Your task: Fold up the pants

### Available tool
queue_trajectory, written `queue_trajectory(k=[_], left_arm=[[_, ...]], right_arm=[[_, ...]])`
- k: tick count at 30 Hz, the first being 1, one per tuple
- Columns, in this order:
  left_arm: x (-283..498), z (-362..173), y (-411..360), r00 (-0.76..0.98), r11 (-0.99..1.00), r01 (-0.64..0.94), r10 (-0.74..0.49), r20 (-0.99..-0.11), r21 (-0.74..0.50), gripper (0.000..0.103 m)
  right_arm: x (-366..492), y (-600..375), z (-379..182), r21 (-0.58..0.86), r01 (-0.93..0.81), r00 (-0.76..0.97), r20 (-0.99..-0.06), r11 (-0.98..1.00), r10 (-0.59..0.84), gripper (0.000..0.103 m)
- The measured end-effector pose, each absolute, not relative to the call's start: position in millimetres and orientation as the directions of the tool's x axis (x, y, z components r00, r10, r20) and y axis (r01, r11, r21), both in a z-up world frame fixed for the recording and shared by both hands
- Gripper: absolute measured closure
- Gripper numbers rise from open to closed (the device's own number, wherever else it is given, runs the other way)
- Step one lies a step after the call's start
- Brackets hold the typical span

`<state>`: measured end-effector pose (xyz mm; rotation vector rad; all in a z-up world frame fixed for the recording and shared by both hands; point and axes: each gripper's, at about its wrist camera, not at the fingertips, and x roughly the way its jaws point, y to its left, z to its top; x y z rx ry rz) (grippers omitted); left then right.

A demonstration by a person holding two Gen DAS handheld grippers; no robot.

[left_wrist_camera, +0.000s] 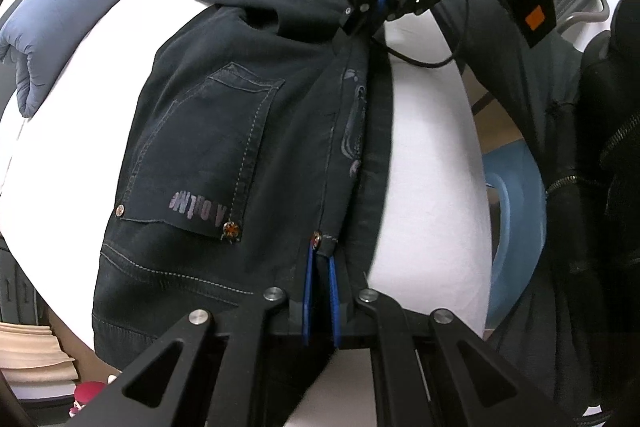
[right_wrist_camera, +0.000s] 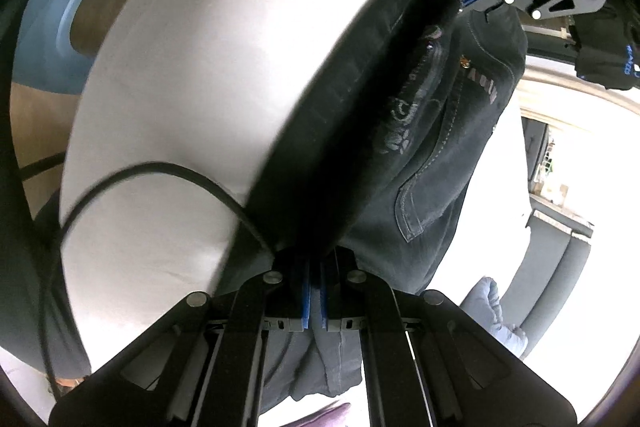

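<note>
Both tongs are pinching the pants (left_wrist_camera: 208, 131): left gripper (left_wrist_camera: 320, 291) is clamping the near waistband corner, right gripper (left_wrist_camera: 374, 13) the far edge, over the white bed (left_wrist_camera: 424, 147). Keeping the held edge taut and both ends level should be giving a straight fold.

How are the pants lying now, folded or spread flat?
Partly folded: the pants are doubled lengthwise, one back pocket up, on the white bed.

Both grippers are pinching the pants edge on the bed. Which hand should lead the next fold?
Probably the right gripper. It grips the pants at the far end, by loose bunched cloth. The left gripper pins the waistband end by the pocket rivets, suited to anchoring.
</note>
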<state>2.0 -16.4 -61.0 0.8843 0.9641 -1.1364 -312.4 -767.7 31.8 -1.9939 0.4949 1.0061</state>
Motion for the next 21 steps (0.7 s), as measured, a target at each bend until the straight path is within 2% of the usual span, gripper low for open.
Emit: queue_trajectory(k=[9,14,16,17,18,20,21], left_arm=[[-3,-63,0,0.144,0.229,0.971,-0.323,-0.935,0.07,0.097],[11,-70,6,0.111,0.326,0.945,-0.363,-0.925,-0.015,0.093],[12,-66,11,0.124,0.356,0.934,-0.368,-0.921,-0.016,0.082],[11,-64,15,0.136,0.371,0.929,-0.357,-0.924,-0.006,0.067],[9,-61,19,0.134,0.379,0.925,-0.353,-0.926,-0.011,0.06],[9,-48,26,0.127,0.409,0.912,-0.374,-0.919,-0.04,0.058],[10,-40,29,0.135,0.43,0.902,-0.385,-0.913,-0.048,0.051]], right_arm=[[-290,-731,18,-0.513,-0.66,0.62,-0.785,-0.549,-0.012,0.1],[-277,-718,-8,-0.551,-0.65,0.655,-0.756,-0.523,-0.019,0.1],[-273,-713,-13,-0.589,-0.64,0.683,-0.73,-0.493,-0.015,0.099],[-272,-712,-13,-0.605,-0.64,0.692,-0.722,-0.473,-0.013,0.099],[-269,-709,-14,-0.633,-0.641,0.705,-0.709,-0.435,-0.006,0.099],[-266,-707,-15,-0.669,-0.636,0.723,-0.691,-0.386,0.006,0.098],[-264,-704,-17,-0.689,-0.632,0.735,-0.678,-0.355,0.009,0.098]])
